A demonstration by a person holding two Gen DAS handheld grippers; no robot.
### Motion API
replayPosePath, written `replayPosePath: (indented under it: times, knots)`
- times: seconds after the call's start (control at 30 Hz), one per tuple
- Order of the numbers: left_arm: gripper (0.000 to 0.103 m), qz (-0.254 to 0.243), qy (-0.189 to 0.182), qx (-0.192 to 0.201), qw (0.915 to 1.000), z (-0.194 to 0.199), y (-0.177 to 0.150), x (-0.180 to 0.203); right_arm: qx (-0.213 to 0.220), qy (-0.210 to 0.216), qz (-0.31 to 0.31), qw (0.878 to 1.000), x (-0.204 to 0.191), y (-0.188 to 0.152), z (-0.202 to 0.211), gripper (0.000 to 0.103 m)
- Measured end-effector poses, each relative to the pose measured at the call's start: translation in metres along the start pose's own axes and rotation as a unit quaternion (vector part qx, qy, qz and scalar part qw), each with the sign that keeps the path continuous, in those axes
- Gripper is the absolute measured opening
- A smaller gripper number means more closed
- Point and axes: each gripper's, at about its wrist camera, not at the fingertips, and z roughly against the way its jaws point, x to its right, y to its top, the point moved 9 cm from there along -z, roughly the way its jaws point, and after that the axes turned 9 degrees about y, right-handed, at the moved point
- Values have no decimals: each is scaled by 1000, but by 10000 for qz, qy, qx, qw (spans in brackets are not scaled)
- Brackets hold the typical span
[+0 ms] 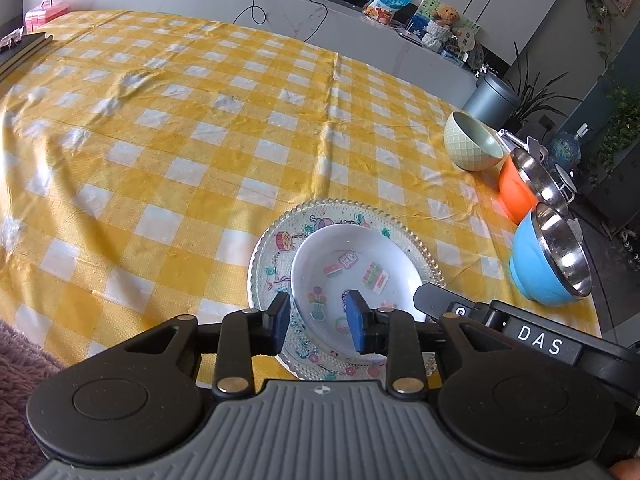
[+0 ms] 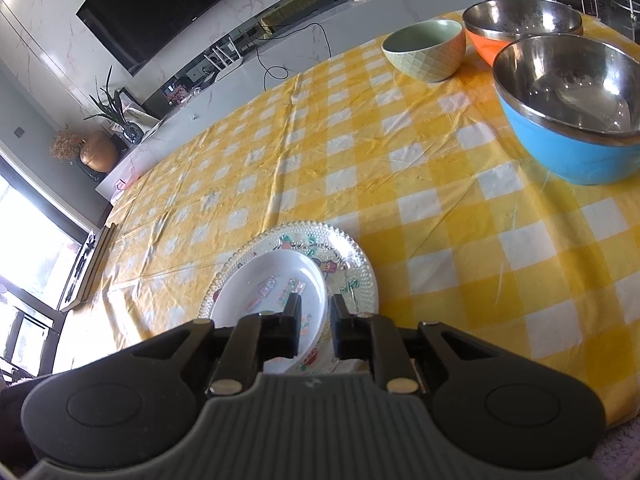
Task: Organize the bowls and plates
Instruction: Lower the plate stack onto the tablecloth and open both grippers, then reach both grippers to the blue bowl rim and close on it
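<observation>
A white dish with cartoon prints sits on a clear beaded glass plate near the table's front edge. My left gripper is open, its fingers astride the dish's near-left rim. My right gripper is partly open with the dish's right rim between its fingers; its tip also shows in the left wrist view. The glass plate lies under the dish. At the right stand a pale green bowl, an orange bowl and a blue bowl, the last two steel-lined.
The table wears a yellow and white checked cloth. Dark books and a pink box sit at the far left. A marble counter with cables, a snack bag and a teddy bear runs behind.
</observation>
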Motion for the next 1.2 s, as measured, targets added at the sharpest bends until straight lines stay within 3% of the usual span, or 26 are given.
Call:
replayPosePath:
  times: [0.33, 0.73, 0.87, 0.93, 1.1, 1.2]
  knots:
    - [40, 42, -207, 553, 9982, 26, 19, 13, 519, -165, 353, 9979, -4, 25, 28, 28]
    - [44, -608, -643, 762, 9932, 40, 36, 101, 1588, -1046, 691, 9793, 43, 100, 115, 40]
    - [51, -895, -771, 669, 9907, 31, 39, 141, 1618, -1461, 695, 9735, 77, 122, 136, 46]
    - [54, -973, -808, 653, 9898, 26, 40, 159, 1437, -1560, 639, 9752, 95, 128, 138, 56]
    - [68, -1092, -827, 570, 9889, 7, 44, 196, 1370, -1903, 265, 9717, 141, 138, 142, 60]
    - [71, -1135, -760, 529, 9892, -4, 43, 211, 1387, -1908, -48, 9718, 161, 135, 141, 60]
